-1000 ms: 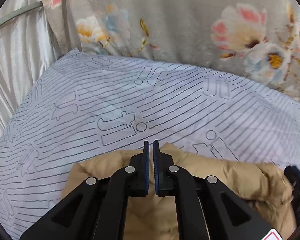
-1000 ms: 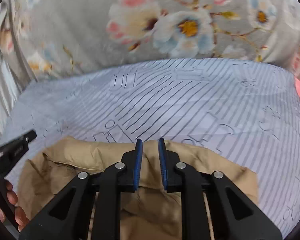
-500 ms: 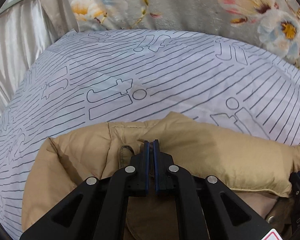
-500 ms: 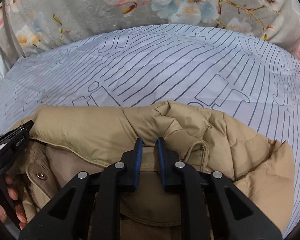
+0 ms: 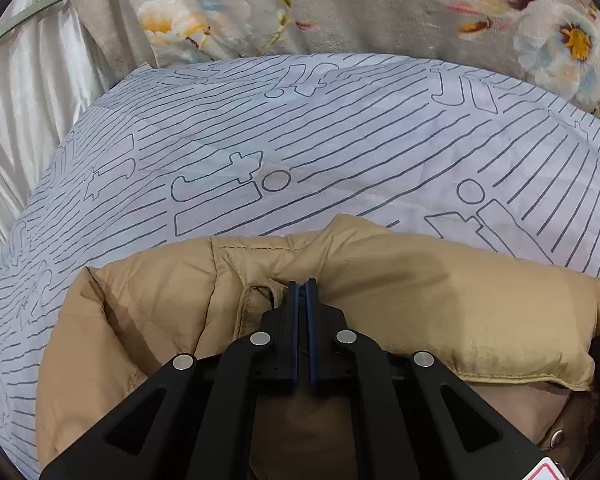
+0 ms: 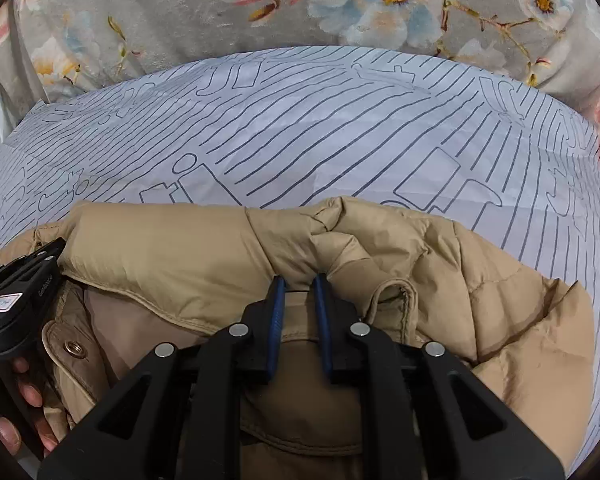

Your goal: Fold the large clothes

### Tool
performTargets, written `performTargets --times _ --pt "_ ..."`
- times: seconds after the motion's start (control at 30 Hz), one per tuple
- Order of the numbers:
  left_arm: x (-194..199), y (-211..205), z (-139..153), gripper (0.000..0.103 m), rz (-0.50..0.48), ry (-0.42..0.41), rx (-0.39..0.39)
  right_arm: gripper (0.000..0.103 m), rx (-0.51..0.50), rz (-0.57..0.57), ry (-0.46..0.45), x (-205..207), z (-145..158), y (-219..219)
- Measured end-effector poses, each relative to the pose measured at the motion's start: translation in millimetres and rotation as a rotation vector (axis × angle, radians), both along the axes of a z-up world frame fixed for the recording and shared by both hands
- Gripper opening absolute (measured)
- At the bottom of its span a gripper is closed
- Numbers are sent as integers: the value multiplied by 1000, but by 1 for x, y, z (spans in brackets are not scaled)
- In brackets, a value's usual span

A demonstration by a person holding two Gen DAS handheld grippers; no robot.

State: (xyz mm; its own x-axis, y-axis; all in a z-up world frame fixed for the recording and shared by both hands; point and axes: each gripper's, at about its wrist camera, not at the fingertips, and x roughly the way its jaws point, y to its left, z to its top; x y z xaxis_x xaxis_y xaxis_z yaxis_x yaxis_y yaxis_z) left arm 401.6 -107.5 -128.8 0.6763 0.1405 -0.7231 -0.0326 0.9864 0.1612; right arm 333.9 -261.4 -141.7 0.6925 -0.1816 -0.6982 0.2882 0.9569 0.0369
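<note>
- Jacket [image 5: 400, 300]: tan, puffy, lies on the striped sheet [image 5: 340, 140], at the sheet's near edge in both wrist views; its padded top fold faces the floral blanket [image 5: 360, 8] beyond the sheet.
- L gripper [image 5: 302, 282]: I see the jaws pinched nearly together, tips buried in jacket fabric by a small hang loop [image 5: 256, 300]. Looks clenched on the jacket; only a thin layer between the pads.
- R gripper [image 6: 299, 280]: jaws a bit apart, a wad of jacket fabric bunched between them at the tips. Grasping the jacket, I'd say.
- In R view, L gripper [image 6: 24, 288] sits at the jacket's left end, w/ the person's fingers [image 6: 28, 392] wrapped on its handle below.
- Snap button [image 6: 74, 347] shows on the jacket's inner lining, near that L gripper.
- White curtain [image 5: 28, 112] hangs off the sheet's left side in L view.
</note>
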Motion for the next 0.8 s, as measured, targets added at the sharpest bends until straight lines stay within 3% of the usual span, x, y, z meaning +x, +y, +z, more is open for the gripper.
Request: performTargets --times 0.1,0.23,0.33,0.47,0.8 --pt "1 -1 0 4 -1 7 9 15 8 2 -2 -1 1 -1" --pt "-8 14 11 6 -25 21 -67 15 72 -30 -77 -26 17 -13" --pt "-18 28 23 7 -22 34 -122 15 37 -52 -98 -43 29 -16" --pt "-19 21 10 8 -23 47 -63 15 60 -52 -3 -31 9 -21" --pt "-18 7 -3 7 -25 19 43 15 67 -46 3 -24 0 -19"
